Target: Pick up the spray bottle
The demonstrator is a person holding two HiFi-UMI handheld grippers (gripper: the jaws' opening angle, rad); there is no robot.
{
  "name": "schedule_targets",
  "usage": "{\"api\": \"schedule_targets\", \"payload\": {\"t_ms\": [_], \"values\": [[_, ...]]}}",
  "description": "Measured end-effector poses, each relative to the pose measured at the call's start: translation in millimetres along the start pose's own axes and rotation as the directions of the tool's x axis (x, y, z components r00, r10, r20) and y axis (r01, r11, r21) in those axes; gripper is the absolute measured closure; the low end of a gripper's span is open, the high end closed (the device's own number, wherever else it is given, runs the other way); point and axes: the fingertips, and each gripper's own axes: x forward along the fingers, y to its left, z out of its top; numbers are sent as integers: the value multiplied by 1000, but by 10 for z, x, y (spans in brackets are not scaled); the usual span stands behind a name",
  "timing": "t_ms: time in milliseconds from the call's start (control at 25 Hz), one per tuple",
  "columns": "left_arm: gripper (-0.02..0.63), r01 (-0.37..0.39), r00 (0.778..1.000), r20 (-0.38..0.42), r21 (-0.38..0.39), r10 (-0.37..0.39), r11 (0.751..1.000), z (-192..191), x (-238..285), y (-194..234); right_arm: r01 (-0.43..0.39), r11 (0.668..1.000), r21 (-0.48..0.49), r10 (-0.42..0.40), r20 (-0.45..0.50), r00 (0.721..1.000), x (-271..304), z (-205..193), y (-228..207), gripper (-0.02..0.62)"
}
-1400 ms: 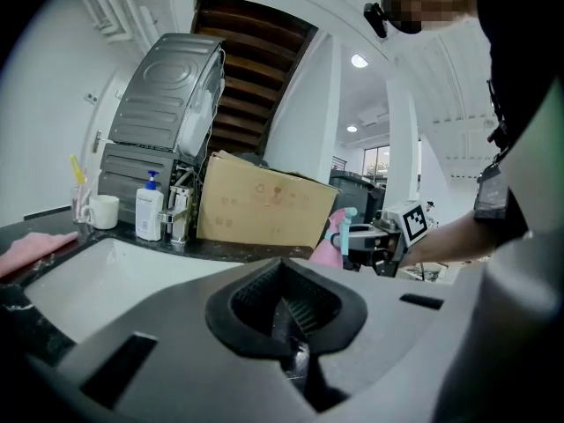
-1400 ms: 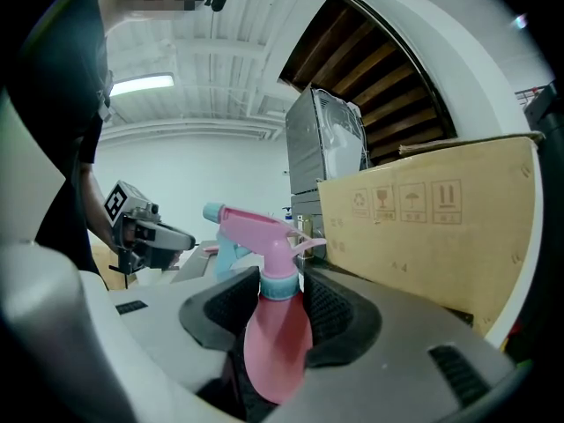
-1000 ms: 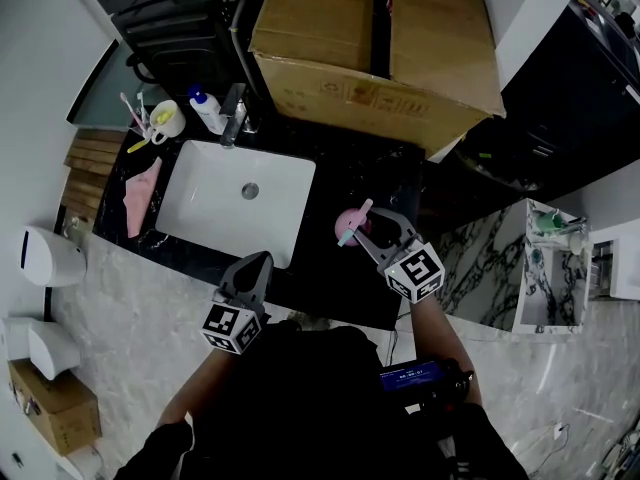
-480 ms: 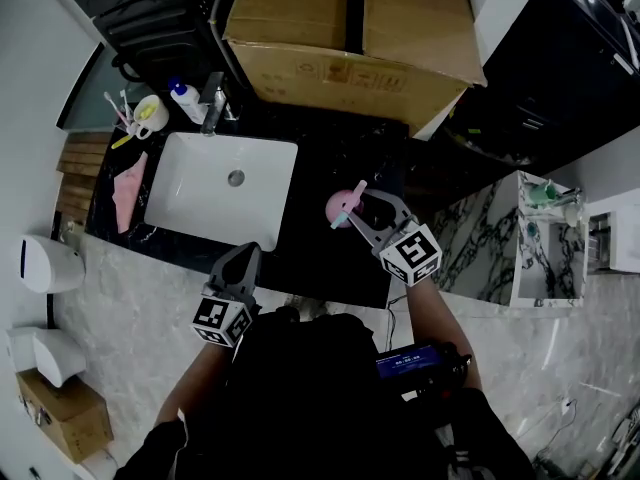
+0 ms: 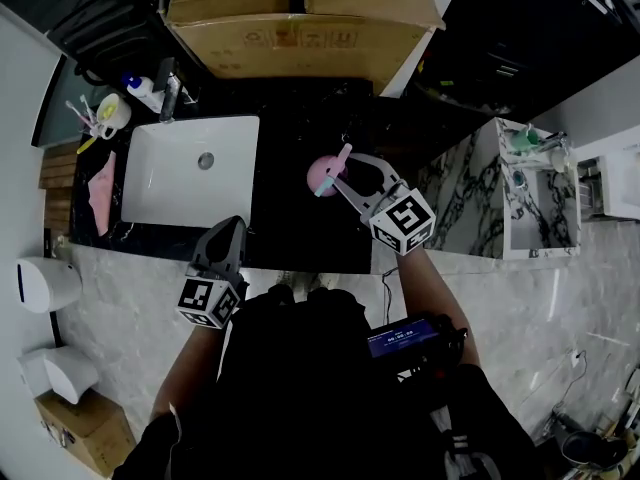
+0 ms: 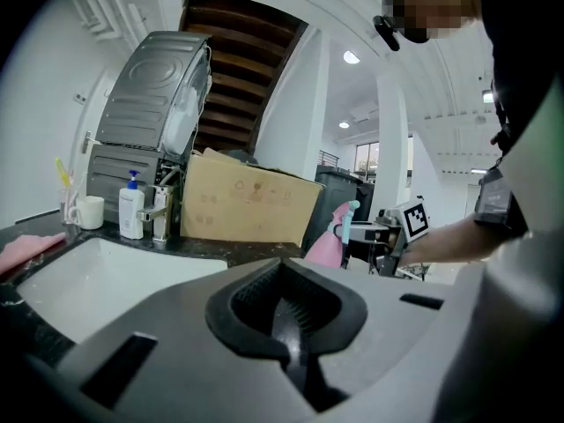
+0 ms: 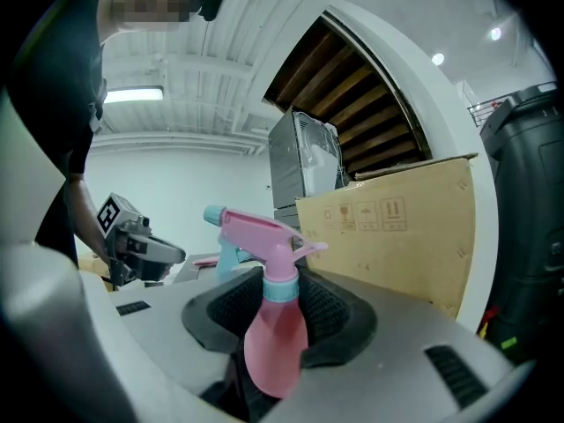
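Left gripper (image 5: 229,230) hangs at the near edge of the black counter (image 5: 300,238), jaws together, empty, pointing at the sink (image 5: 160,193). On the right, the right gripper (image 5: 342,176) has just narrowed its jaws onto the pink spray bottle (image 5: 322,174) and drawn it away from the sink. The grasp looks made! Forearm outstretched, gripper near level.

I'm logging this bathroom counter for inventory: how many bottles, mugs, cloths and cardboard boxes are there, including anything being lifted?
Bottles: 2, a pink spray bottle and a white pump bottle
Mugs: 1
Cloths: 1, pink
Cardboard boxes: 1
Total: 5
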Motion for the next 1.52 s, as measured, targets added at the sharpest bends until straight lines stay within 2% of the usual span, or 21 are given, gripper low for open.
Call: {"api": "schedule_targets", "payload": {"t_ms": [400,720,1160,1520], "values": [[599,125,992,3,26,-125,992,85,124,-91,98,995,-10,-98,-1,995,-227,45,68,449],[598,243,970,-9,36,-243,969,79,125,-69,218,976,-4,-218,0,976,-413,117,209,449],[598,382,924,-19,53,-381,923,30,25,-126,376,926,22,-376,1,927,-695,81,493,449],[598,501,866,-41,72,-499,863,-39,-100,-299,492,870,18,-492,-12,870,-1014,18,831,449]]}}
